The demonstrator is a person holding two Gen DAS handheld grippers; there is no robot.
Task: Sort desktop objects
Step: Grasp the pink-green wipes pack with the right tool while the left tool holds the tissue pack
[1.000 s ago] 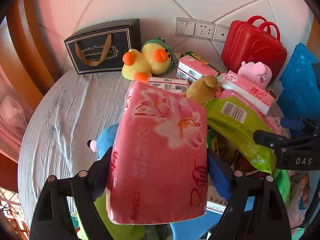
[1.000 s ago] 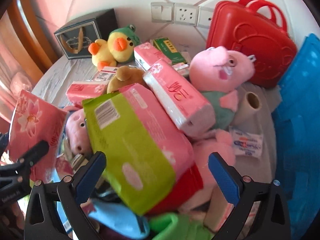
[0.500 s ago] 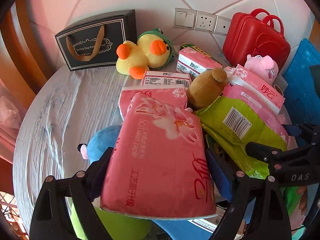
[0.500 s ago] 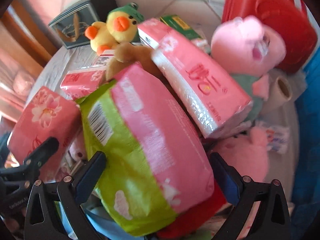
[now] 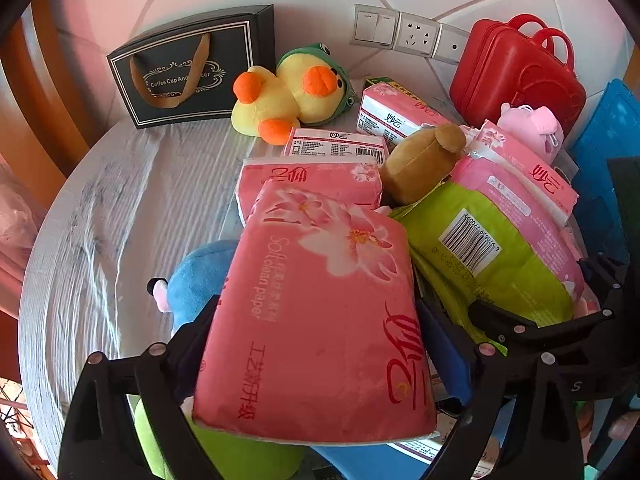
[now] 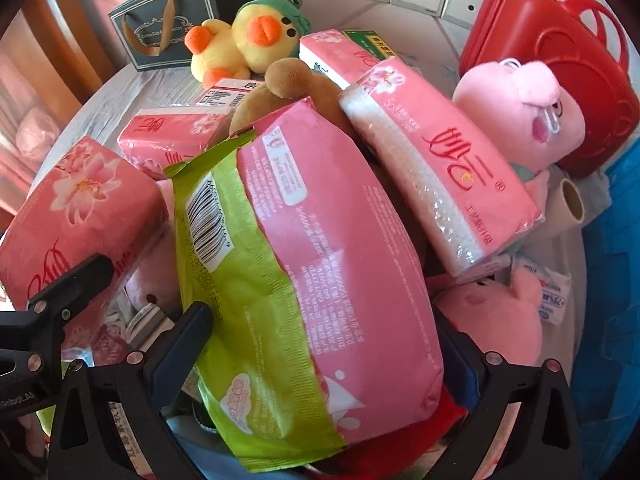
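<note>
A pink tissue pack with a flower print (image 5: pixel 320 300) lies between the fingers of my left gripper (image 5: pixel 316 320). Both pads touch its sides while the jaws are opening, and it rests on a blue plush (image 5: pixel 196 276) and the pile. My right gripper (image 6: pixel 324 332) is open and straddles a green-and-pink wipes pack (image 6: pixel 304 260) that lies on top of the heap. The flower-print tissue pack (image 6: pixel 76 208) and a left finger (image 6: pixel 68 288) show at the left of the right wrist view. The right gripper's finger (image 5: pixel 520 328) crosses the left wrist view.
More tissue packs (image 6: pixel 440 160), a brown plush (image 5: pixel 420 160), a pink pig plush (image 6: pixel 528 112) and a yellow duck (image 5: pixel 288 96) crowd the round table (image 5: pixel 100 220). At the back stand a black gift bag (image 5: pixel 188 72) and a red case (image 5: pixel 516 68). A blue bin (image 6: pixel 612 300) is at right.
Both grippers have sunk toward the pile. The flower-print pack has come down onto the toys and looks wider between the left fingers. The right fingers now flank the wipes pack.
</note>
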